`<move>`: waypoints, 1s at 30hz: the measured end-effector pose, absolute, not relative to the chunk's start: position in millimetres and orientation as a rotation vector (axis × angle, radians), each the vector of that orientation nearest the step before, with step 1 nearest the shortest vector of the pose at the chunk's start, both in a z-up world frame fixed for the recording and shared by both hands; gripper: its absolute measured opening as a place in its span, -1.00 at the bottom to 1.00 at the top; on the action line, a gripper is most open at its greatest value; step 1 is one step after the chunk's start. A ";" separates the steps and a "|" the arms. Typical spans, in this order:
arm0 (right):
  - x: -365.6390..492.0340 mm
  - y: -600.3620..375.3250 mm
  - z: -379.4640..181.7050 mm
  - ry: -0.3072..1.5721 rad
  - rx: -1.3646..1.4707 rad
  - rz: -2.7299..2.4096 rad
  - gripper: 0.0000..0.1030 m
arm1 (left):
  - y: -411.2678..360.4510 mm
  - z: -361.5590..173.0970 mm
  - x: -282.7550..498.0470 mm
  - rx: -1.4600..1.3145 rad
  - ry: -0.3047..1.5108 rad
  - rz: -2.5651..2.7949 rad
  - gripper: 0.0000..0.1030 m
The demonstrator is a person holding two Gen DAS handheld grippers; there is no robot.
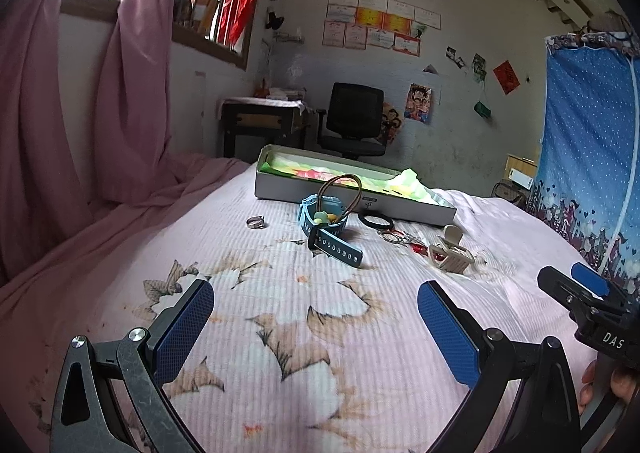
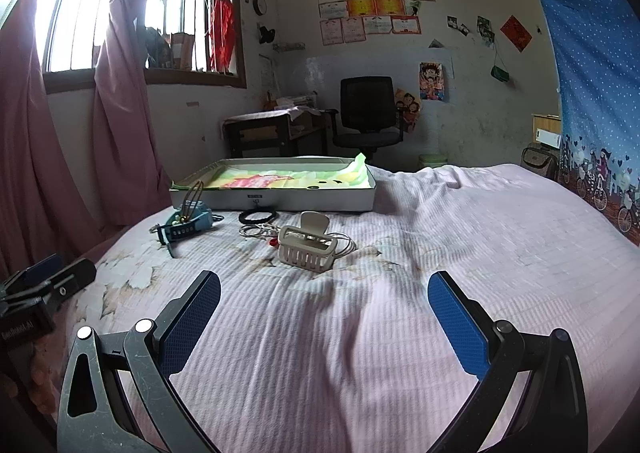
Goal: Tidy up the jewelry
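Jewelry lies on a pink floral bed. A blue watch with a brown loop bracelet on it lies in front of a shallow grey box lined with colourful paper. A silver ring lies left of the watch. A black hair tie, thin silver hoops with a red bead and a cream claw clip lie to its right. My left gripper is open and empty, short of the watch. My right gripper is open and empty, short of the claw clip.
The box sits at the bed's far side. Pink curtains hang at the left, a blue curtain at the right. A desk and a black office chair stand beyond the bed.
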State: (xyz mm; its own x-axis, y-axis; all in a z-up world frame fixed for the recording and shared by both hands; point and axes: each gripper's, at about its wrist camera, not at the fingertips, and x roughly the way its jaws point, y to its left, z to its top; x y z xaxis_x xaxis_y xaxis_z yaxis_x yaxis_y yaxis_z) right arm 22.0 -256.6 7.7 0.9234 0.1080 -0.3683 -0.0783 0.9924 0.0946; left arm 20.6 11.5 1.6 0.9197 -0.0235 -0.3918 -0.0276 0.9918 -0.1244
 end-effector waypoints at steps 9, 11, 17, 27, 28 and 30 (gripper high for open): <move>59.0 -255.8 26.2 0.443 0.039 0.133 0.98 | 20.4 11.1 71.1 -0.120 0.477 -0.025 0.99; 69.8 -255.7 28.1 0.456 0.039 0.139 0.98 | 24.1 11.4 84.6 -0.131 0.492 -0.028 0.99; 106.2 -258.0 23.0 0.502 0.058 0.147 0.98 | 22.3 13.7 116.7 -0.116 0.494 -0.051 0.99; 150.6 -259.4 -1.2 0.607 0.177 0.184 0.98 | 11.7 17.2 143.3 -0.053 0.416 -0.114 0.61; 152.9 -259.7 -2.6 0.612 0.183 0.185 0.97 | 11.6 17.2 145.2 -0.056 0.415 -0.122 0.55; 157.4 -259.0 -5.1 0.621 0.192 0.203 0.91 | 11.7 15.2 148.9 -0.062 0.423 -0.147 0.36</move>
